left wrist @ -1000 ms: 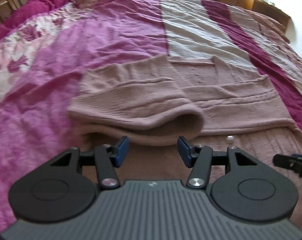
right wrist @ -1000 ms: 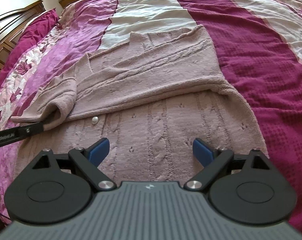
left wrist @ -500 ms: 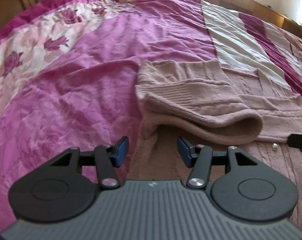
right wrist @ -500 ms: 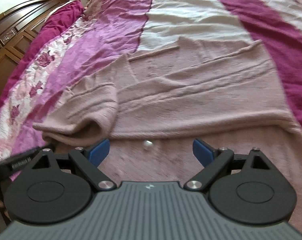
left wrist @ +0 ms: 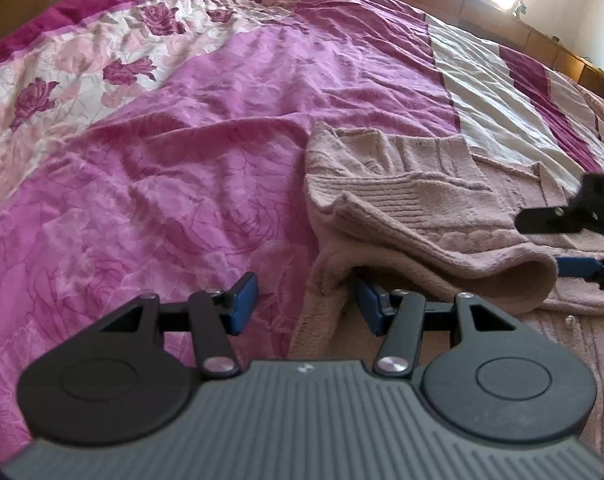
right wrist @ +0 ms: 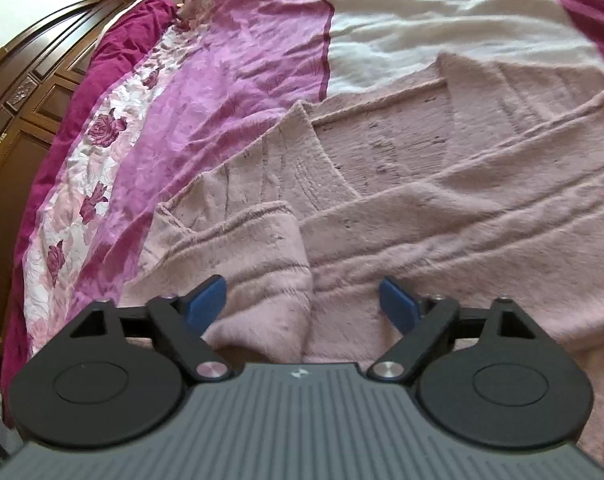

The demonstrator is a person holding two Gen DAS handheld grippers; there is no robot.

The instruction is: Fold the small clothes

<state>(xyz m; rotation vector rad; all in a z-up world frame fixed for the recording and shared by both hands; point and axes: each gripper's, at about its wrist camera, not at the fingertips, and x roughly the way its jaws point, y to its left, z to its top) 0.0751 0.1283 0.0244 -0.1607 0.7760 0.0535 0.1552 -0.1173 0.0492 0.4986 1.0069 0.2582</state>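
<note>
Left wrist: L tongs (left wrist: 305, 303) agape, low by cardigan (left wrist: 421, 216) edge.

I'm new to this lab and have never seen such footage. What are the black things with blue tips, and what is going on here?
Those are two hand-held claws; a person carries one in each hand, and each has a camera looking forward along its fingers. One picture comes from the left claw, the other from the right claw. Both are open and hold nothing. On the pink bedspread lies a dusty-pink knitted cardigan with a sleeve folded across it.
</note>
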